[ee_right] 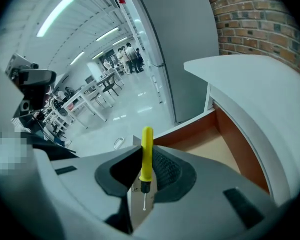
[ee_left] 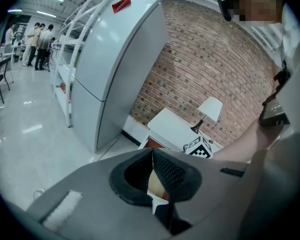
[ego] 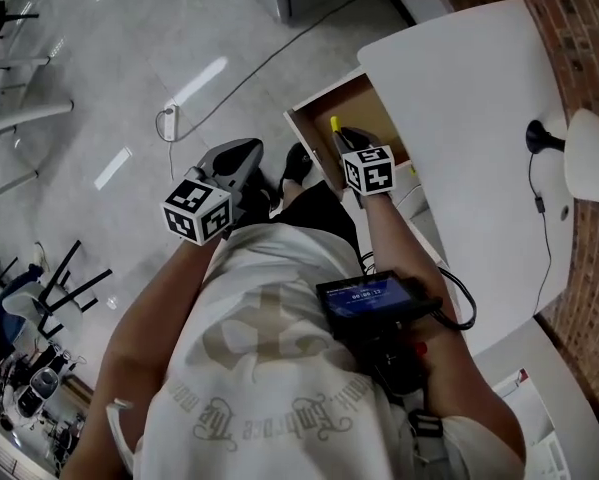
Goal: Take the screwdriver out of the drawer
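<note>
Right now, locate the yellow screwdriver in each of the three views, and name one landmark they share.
Head view: upper centre, the yellow screwdriver sticks out of the right claw, over the open drawer.
Left gripper view: not in it.
Right gripper view: centre, upright, clamped between the jaws.
Shared landmark: the white table, at right in the head and right gripper views and at lower centre in the left gripper view.
</note>
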Demonstrator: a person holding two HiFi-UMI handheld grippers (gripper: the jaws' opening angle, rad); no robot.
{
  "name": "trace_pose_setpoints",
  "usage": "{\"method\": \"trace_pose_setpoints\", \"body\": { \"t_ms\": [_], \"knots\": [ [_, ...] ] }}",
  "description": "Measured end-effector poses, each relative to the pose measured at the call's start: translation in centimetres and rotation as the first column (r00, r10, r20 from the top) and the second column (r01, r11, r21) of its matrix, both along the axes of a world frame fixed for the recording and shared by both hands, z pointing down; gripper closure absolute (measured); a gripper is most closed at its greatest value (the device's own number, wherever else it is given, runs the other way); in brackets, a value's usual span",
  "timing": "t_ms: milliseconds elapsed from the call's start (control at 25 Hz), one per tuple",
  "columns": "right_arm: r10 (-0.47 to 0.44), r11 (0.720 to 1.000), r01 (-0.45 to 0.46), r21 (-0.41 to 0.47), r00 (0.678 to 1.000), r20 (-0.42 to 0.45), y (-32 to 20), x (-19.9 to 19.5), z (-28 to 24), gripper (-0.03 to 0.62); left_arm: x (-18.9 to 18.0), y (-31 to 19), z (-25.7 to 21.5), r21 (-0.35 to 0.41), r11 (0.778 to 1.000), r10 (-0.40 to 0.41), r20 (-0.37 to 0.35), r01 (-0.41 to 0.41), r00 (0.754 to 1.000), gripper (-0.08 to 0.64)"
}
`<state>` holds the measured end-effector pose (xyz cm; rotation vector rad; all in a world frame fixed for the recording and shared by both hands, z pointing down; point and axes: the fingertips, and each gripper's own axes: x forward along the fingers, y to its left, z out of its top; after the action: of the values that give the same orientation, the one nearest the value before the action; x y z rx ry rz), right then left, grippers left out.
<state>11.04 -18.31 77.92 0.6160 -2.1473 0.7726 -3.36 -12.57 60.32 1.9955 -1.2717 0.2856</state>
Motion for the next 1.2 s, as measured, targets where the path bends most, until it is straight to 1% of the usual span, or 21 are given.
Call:
{"method": "trace_pose_setpoints", "body": {
  "t_ms": [200,480,640,840,1000,1200],
  "knots": [
    [0.002,1.000,-0.002,0.017,1.000,0.025,-0.3,0.1,-1.3,0.540,0.6,-1.2,-1.4,0.023,0.999,0.023,0.024,-0.024,0.999,0.554],
    [-0.001,0.999,0.000,0.036,1.000,0.031,0.2,0.0,-2.8,0.540,-0.4,-1.9,-3.0,0.052,0.998,0.020,0.041,-0.022,0.999,0.554],
    [0.024,0.998,-0.025,0.052,0.999,0.028,0.2,0.2,-4.1,0.540,-0.9,-2.0,-3.4,0.061,0.997,0.039,0.039,-0.041,0.998,0.552],
    [0.053,0.996,-0.055,0.071,0.998,0.027,0.5,0.7,-5.4,0.540,-0.7,-2.0,-3.4,0.060,0.993,0.103,0.034,-0.104,0.994,0.554],
    [0.093,0.992,-0.095,0.083,0.995,0.022,1.2,0.9,-6.7,0.540,-0.7,-2.1,-3.9,0.070,0.984,0.165,0.029,-0.167,0.986,0.554],
    [0.141,0.984,-0.142,0.109,0.990,0.024,1.9,0.6,-8.5,0.540,-1.1,-2.4,-4.2,0.090,0.972,0.218,0.015,-0.218,0.976,0.554]
  ]
}}
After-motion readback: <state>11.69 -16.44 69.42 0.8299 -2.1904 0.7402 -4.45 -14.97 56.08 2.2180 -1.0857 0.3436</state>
